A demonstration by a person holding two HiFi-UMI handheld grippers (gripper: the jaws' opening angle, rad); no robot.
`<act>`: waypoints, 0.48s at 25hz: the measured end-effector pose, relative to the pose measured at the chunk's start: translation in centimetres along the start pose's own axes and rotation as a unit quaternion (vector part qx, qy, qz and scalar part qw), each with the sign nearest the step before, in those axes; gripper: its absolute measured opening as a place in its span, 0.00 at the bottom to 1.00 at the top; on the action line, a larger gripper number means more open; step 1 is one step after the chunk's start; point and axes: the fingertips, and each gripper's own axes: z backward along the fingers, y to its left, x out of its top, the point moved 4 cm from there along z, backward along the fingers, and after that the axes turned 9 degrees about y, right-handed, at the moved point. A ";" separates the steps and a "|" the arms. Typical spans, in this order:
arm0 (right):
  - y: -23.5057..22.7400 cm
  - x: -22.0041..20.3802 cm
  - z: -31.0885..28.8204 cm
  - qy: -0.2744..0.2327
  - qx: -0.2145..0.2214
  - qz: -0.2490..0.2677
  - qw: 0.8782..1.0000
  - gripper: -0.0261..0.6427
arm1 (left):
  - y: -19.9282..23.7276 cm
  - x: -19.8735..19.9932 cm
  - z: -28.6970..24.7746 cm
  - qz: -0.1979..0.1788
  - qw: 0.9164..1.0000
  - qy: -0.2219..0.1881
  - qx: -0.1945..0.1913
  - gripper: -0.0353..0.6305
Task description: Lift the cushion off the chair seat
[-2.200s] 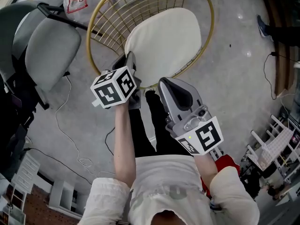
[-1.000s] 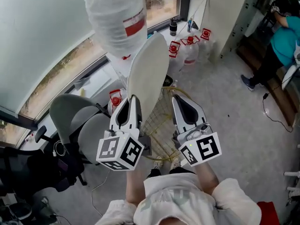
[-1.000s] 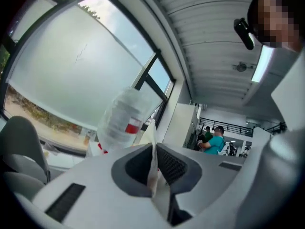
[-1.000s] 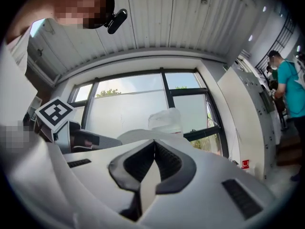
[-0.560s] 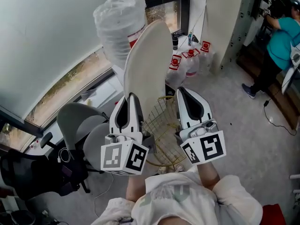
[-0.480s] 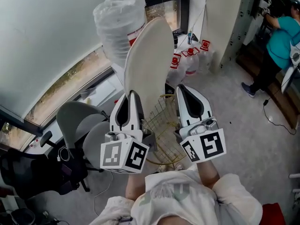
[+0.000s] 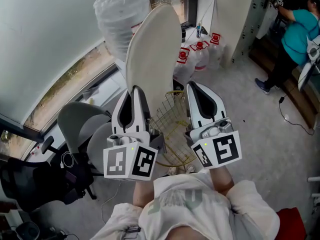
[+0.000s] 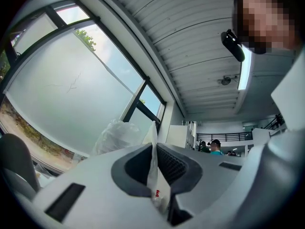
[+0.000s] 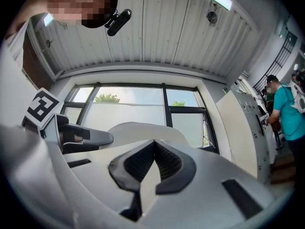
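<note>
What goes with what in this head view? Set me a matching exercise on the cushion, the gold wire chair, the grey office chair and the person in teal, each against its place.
Things:
1. cushion
2. gold wire chair
3. grey office chair
4. person in teal top

Places:
A. far upper right of the view
B. pinched in the left tool, standing upright in the air
C. low, to the left of both tools
D. low, between the left tool and the right tool

Pairs: 1-B, 2-D, 3-C, 4-A
</note>
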 end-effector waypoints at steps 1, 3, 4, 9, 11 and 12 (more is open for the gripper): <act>0.1 0.0 0.0 0.001 -0.002 0.006 1.000 0.06 | 0.0 0.1 0.1 -0.003 1.000 -0.001 0.001 0.11; 0.4 0.0 0.1 0.003 -0.005 0.016 1.000 0.06 | 0.0 0.2 0.3 -0.007 1.000 -0.002 0.002 0.11; 0.5 -0.1 0.2 0.004 -0.006 0.017 1.000 0.06 | 0.0 0.2 0.4 -0.007 1.000 -0.002 0.003 0.11; 0.8 -0.1 -0.1 0.004 -0.007 0.016 1.000 0.06 | 0.2 0.3 0.3 -0.005 1.000 -0.001 0.003 0.11; 0.8 -0.1 -0.1 0.005 -0.007 0.017 1.000 0.06 | 0.3 0.3 0.3 -0.005 1.000 -0.002 0.003 0.11; 0.8 -0.2 -0.1 0.006 -0.007 0.017 1.000 0.06 | 0.3 0.3 0.3 -0.004 1.000 -0.002 0.002 0.11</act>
